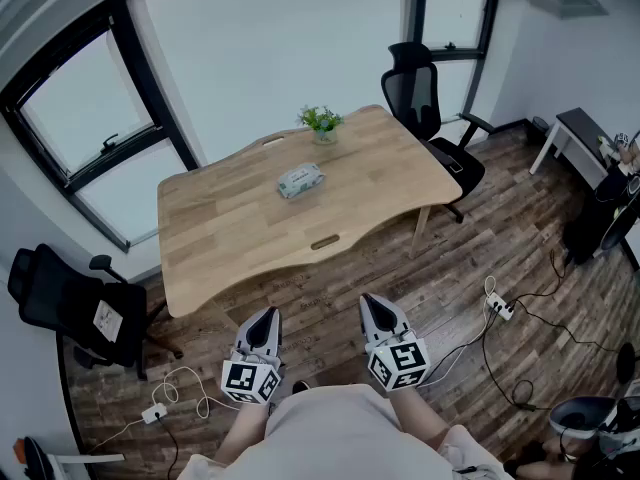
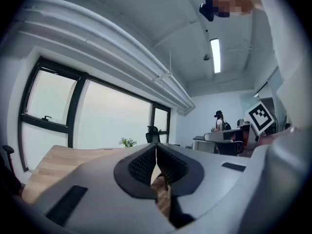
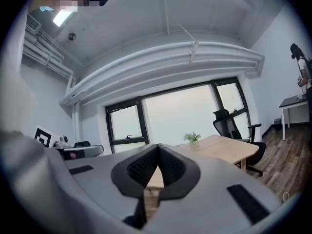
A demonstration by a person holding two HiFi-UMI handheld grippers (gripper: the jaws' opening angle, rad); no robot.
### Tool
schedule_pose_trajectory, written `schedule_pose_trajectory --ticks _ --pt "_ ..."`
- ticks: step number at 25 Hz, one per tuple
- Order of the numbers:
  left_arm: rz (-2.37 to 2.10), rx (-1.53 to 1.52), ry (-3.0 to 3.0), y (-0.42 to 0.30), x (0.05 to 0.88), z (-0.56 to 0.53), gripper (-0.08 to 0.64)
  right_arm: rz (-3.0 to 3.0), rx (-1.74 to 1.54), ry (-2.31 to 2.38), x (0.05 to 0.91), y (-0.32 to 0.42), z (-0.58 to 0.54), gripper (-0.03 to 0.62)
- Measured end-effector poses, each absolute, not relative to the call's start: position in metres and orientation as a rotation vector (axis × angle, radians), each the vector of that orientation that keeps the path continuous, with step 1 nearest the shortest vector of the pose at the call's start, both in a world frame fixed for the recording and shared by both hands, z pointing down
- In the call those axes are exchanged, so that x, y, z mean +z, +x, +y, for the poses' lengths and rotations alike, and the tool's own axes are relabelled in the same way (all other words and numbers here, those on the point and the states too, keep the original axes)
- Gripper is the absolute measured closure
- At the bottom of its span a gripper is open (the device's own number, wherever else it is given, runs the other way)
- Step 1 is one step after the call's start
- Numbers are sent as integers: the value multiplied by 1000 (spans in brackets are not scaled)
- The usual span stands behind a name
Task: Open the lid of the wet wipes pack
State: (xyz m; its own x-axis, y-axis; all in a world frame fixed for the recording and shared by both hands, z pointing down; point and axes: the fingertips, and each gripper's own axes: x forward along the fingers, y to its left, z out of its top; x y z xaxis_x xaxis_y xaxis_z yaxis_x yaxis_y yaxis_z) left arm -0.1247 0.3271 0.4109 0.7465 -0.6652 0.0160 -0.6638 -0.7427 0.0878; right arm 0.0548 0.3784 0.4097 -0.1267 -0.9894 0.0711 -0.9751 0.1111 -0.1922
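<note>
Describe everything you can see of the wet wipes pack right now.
The wet wipes pack is a soft-looking rectangular packet, pale green and white, lying flat near the middle of the wooden table, on the near side of the potted plant. Only the table touches it. It is too small in the head view to tell whether it is open or shut.

The person wears a pale beige top (image 1: 345,430); the left gripper (image 1: 266,314) and the right gripper (image 1: 371,301) share one build: smooth light-grey shells, wedge-shaped, tapering to dark tips; a white marker cube (image 1: 250,379) printed with black squares sits at the near end of the left one, and a second cube (image 1: 400,361) of the same kind on the right; the pads (image 2: 142,165) are black, finely ribbed, set in rounded dark surrounds; narrow black slots (image 2: 66,204) mark each shell.
</note>
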Motion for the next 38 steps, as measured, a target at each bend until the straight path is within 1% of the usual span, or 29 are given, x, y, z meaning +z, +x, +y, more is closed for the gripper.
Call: schedule_pose_trajectory --ticks 3,5,22,35,36,38 --pt "-1140 3 2863 -147 403 328 538 2310 -303 -1973 409 32 373 586" --pt "-1153 1 2866 -149 399 326 538 2318 -294 -1959 405 28 369 586" --pt "-1126 1 2861 -152 405 320 538 2307 -278 -2033 411 25 364 584" --pt "-1145 12 2849 -143 404 326 538 2305 -239 -2066 406 38 366 580" --pt "-1146 11 2851 -142 404 326 538 2307 -232 -2067 406 39 366 565" --pt "-1148 11 2854 -140 404 327 538 2304 -224 -2066 405 41 365 509"
